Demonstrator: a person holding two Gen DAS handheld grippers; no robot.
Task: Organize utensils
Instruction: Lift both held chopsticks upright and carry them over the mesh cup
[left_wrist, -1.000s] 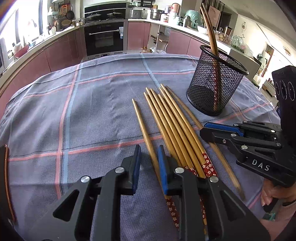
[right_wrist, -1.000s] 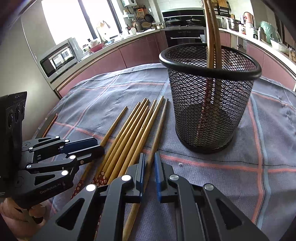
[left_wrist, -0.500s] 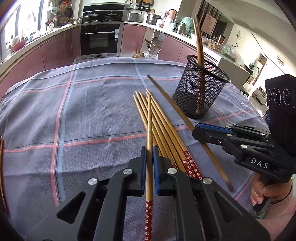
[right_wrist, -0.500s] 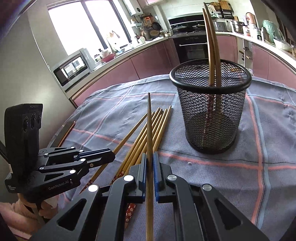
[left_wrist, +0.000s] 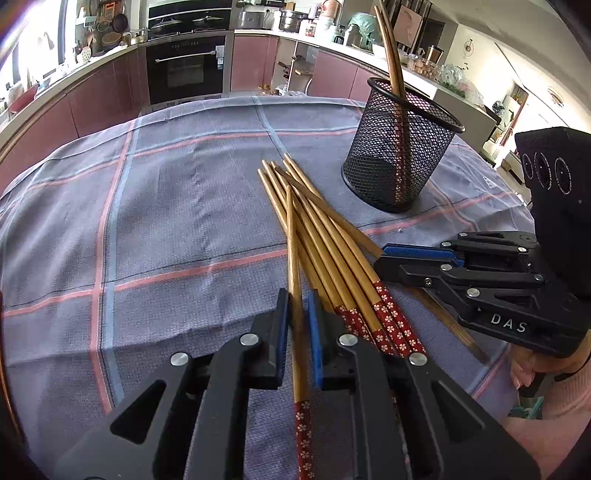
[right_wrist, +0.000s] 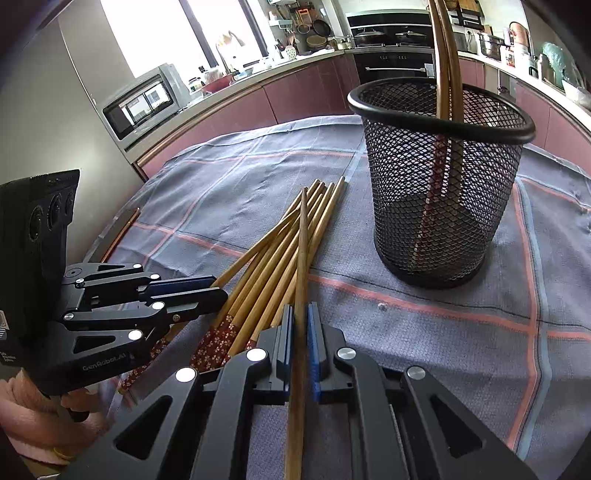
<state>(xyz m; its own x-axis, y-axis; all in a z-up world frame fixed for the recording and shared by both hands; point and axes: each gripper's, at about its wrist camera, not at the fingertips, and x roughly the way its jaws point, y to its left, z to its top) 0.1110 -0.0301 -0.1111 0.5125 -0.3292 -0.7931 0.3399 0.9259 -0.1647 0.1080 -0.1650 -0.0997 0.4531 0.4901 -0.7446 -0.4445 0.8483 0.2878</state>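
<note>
- Left wrist: left gripper (left_wrist: 295, 314) clamped on one chopstick (left_wrist: 293, 258), tip now lifted over the pile (left_wrist: 332, 236) on the tablecloth (left_wrist: 166, 221), not flat like a second ago. Flowered end cut off at bottom. "DAS" readable on right gripper (left_wrist: 384, 258).
- Right wrist: right gripper (right_wrist: 300, 325) pinching a plain chopstick (right_wrist: 302, 258), raised now too. Cup (right_wrist: 439, 177) just right of pile, two sticks inside, tops cropped. "GenRobot.AI" faint on left one.

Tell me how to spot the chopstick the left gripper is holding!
Find the black mesh cup standing on the grey checked tablecloth; a bundle of wooden chopsticks lies beside it. One chopstick crosses that bundle, pinched in the left gripper. Unlike the others lying flat, its tip is raised off the cloth.
</note>
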